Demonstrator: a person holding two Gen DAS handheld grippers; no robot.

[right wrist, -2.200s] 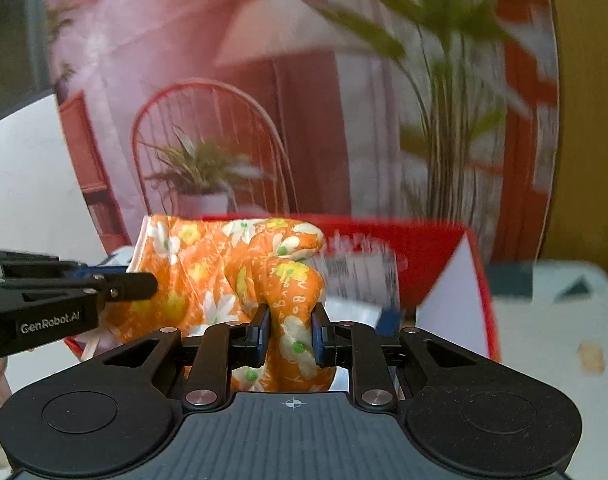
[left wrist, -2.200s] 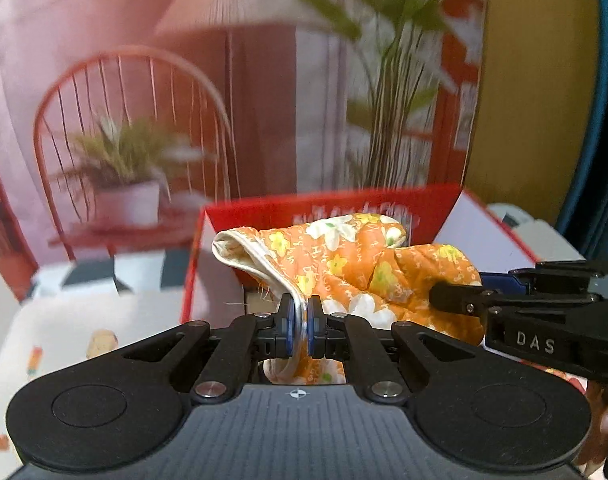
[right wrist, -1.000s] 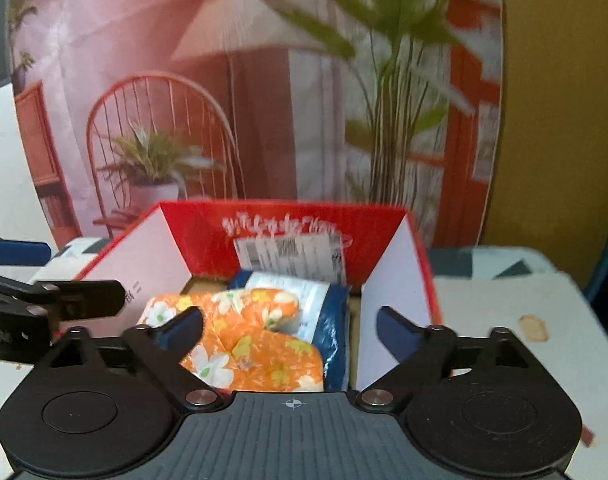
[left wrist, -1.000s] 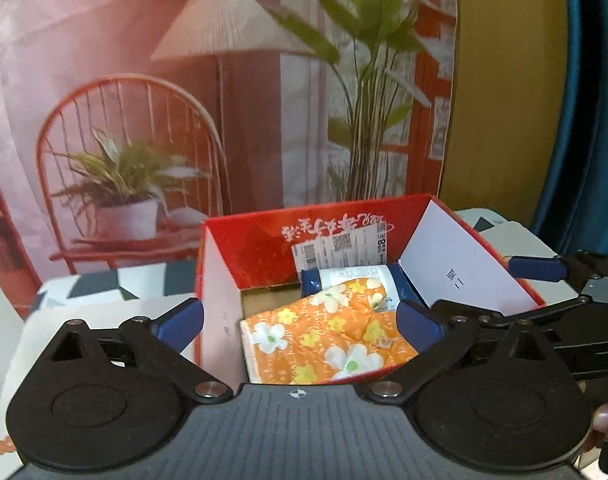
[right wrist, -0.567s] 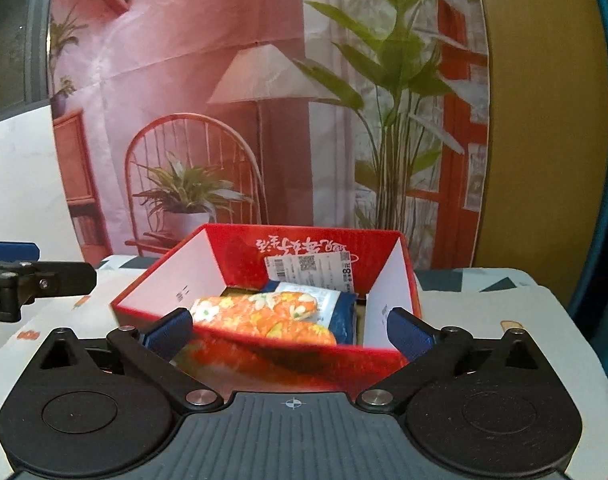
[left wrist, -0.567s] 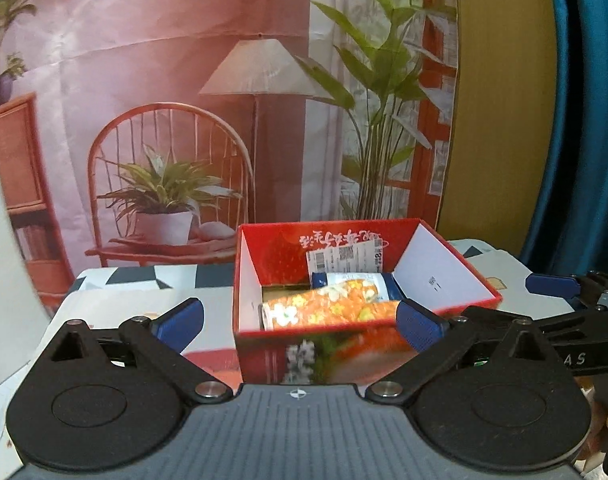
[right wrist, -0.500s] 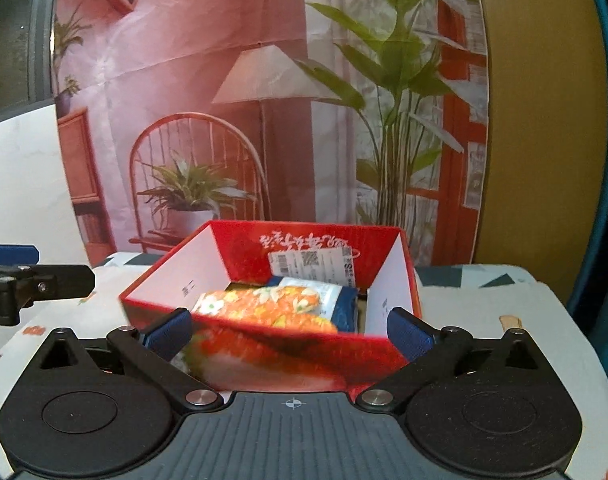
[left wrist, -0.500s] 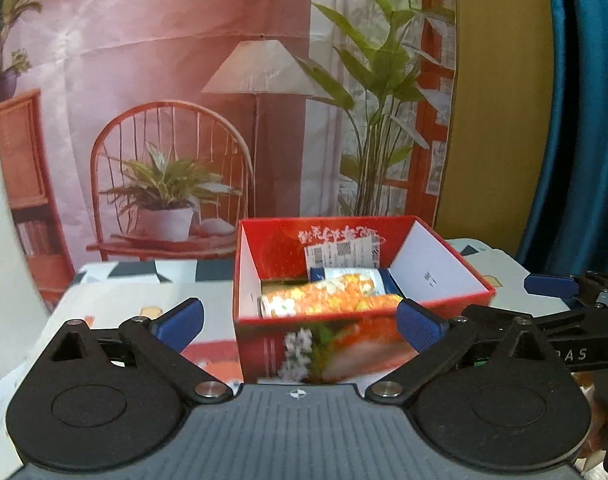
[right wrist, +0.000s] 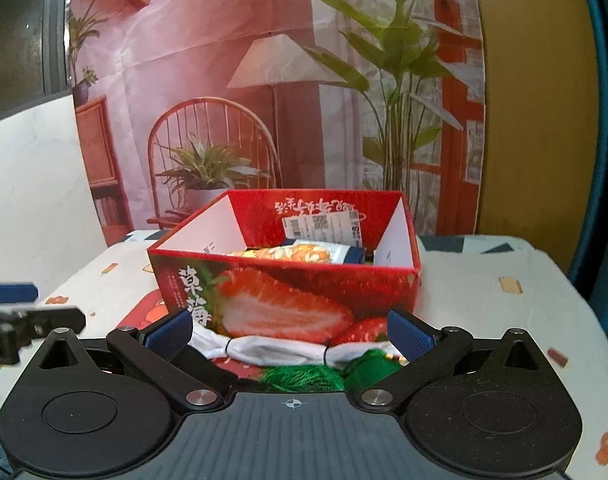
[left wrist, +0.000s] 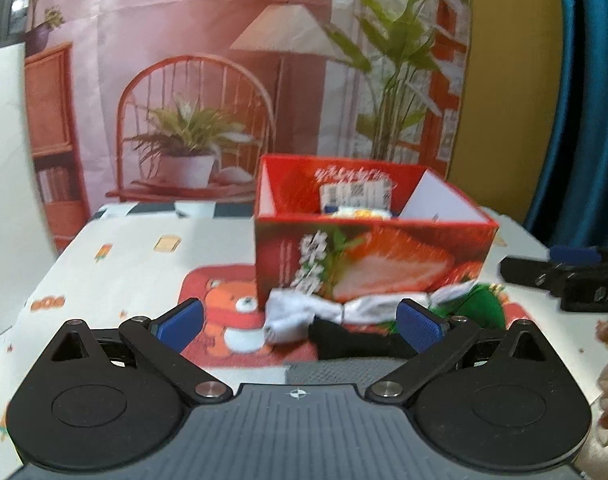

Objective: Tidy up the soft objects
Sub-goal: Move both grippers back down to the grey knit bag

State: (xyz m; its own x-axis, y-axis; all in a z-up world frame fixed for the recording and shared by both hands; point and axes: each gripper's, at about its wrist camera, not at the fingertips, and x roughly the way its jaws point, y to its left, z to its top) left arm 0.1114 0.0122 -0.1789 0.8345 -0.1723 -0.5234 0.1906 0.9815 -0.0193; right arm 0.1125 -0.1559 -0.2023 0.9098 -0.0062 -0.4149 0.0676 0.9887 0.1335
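A red strawberry-print box [left wrist: 368,252] [right wrist: 288,292] stands on the table with the orange floral cloth [right wrist: 288,254] [left wrist: 356,212] lying inside it, next to a blue-and-white pack [right wrist: 350,254]. In front of the box lie a white tied cloth [left wrist: 328,308] [right wrist: 272,346], a black soft item [left wrist: 356,342] and a green fuzzy item [left wrist: 480,306] [right wrist: 324,372]. My left gripper [left wrist: 300,320] is open, held back from the box over these items. My right gripper [right wrist: 290,330] is open too, just above the white cloth. The right gripper [left wrist: 564,276] shows at the edge of the left view.
The table carries a pale patterned cloth [left wrist: 116,264] with a red bear mat [left wrist: 220,312] under the soft items. A printed backdrop [right wrist: 264,80] of a chair, lamp and plants stands behind. A blue curtain [left wrist: 584,120] hangs at right. The other gripper [right wrist: 20,328] shows at left.
Both grippers let go of the orange floral cloth in the box, opened wide and drew back and down. The white, black and green items in front of the box have come into view.
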